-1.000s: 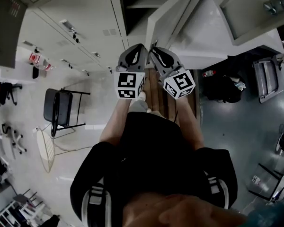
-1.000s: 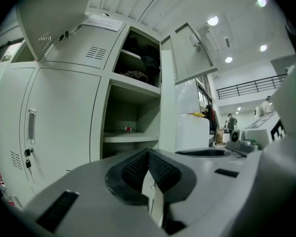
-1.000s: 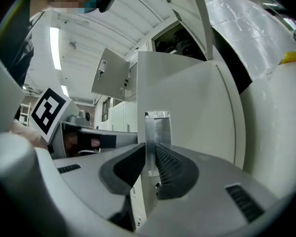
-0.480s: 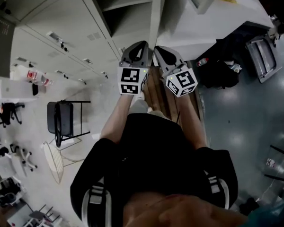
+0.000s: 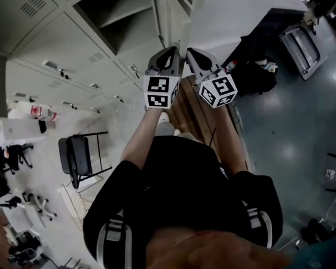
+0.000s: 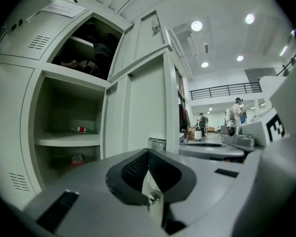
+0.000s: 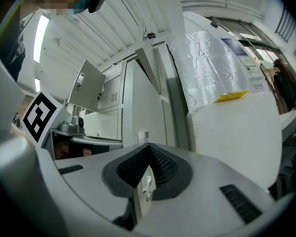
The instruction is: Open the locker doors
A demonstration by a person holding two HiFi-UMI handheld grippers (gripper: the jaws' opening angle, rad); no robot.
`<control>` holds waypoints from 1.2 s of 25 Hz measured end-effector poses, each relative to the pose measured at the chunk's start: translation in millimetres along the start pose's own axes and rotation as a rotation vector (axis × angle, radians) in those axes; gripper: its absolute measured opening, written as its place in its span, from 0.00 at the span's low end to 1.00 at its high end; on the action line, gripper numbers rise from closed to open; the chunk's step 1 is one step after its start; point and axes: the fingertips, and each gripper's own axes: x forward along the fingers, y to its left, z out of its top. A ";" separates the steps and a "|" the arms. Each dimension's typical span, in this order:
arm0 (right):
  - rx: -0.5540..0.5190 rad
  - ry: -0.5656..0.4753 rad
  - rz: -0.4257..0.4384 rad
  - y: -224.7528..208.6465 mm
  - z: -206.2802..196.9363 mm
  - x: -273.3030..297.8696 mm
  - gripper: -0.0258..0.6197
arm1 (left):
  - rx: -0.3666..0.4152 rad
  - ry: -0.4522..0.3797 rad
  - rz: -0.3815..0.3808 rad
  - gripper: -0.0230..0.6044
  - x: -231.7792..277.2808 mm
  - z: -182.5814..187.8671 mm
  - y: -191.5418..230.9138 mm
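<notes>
In the head view the left gripper (image 5: 171, 52) and the right gripper (image 5: 189, 53) are side by side above a wooden bench (image 5: 186, 108), close before the open locker doors (image 5: 169, 15). In the left gripper view the jaws are pressed together on nothing, and one door (image 6: 145, 102) stands ahead beside open compartments (image 6: 69, 112). In the right gripper view the jaws have just been closing and meet empty, facing a pale panel (image 7: 144, 102), probably a door too.

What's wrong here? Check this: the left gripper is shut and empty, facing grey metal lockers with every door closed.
The grey metal doors are not all closed: the left gripper view shows grey metal locker compartments open, shelves exposed, doors swung out. The left gripper is shut and empty.
</notes>
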 end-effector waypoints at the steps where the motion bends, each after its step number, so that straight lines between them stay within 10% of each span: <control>1: 0.001 0.001 -0.003 -3.4 0.3 -0.6 0.07 | -0.002 0.002 -0.002 0.05 3.5 -0.4 -1.6; 30: -0.039 -0.043 0.006 29.2 18.9 -32.7 0.07 | -0.064 -0.010 0.083 0.05 -48.6 -14.0 13.3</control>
